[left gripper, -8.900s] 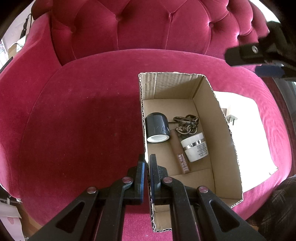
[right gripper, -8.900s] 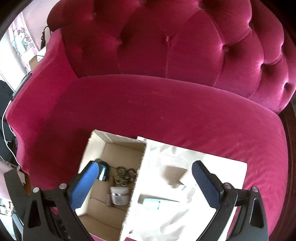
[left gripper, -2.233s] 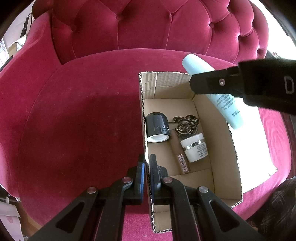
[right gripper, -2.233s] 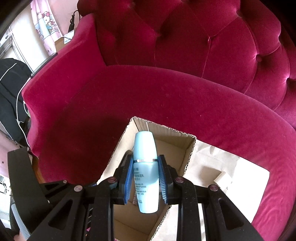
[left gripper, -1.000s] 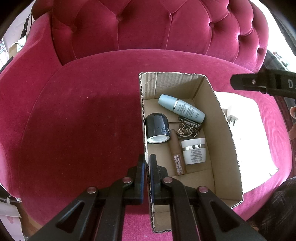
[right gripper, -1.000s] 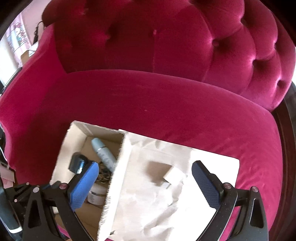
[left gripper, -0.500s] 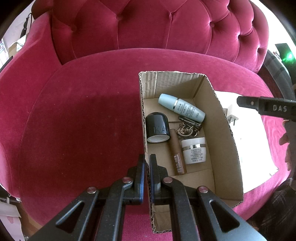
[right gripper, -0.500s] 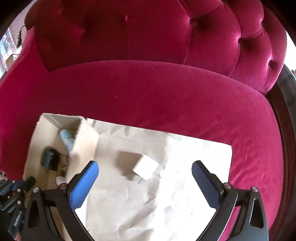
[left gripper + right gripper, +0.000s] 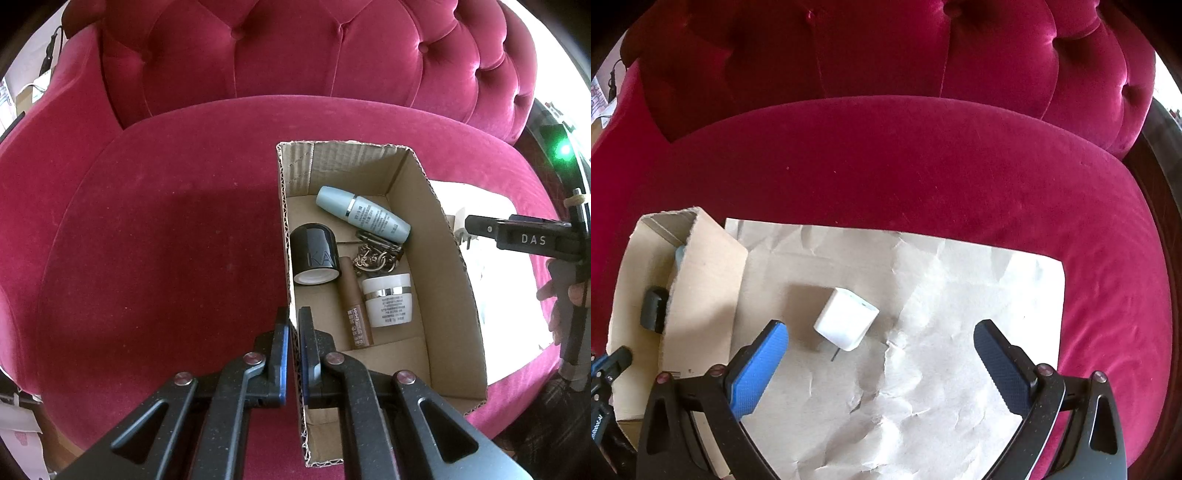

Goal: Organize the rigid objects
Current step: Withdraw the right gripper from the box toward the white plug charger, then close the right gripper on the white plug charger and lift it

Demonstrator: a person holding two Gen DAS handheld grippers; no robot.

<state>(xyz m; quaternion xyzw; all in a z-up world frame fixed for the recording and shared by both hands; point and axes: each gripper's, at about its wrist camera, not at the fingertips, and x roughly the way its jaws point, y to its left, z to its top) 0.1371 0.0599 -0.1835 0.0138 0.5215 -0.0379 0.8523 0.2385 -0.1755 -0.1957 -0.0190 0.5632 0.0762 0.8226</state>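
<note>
"DAS" on right hand-held gripper [image 9: 476,228]; "KA" on black jar [image 9: 314,254]

A crimson velvet sofa [image 9: 155,229] fills both views, its tufted, buttoned backrest [image 9: 295,55] rising behind the broad seat cushion. A creased sheet of pale brown paper [image 9: 942,354] lies flat on the seat. At the far left edge of the left wrist view, a dark cable [image 9: 50,55] hangs near some white clutter beyond the sofa's arm, too blurred to identify.
</note>
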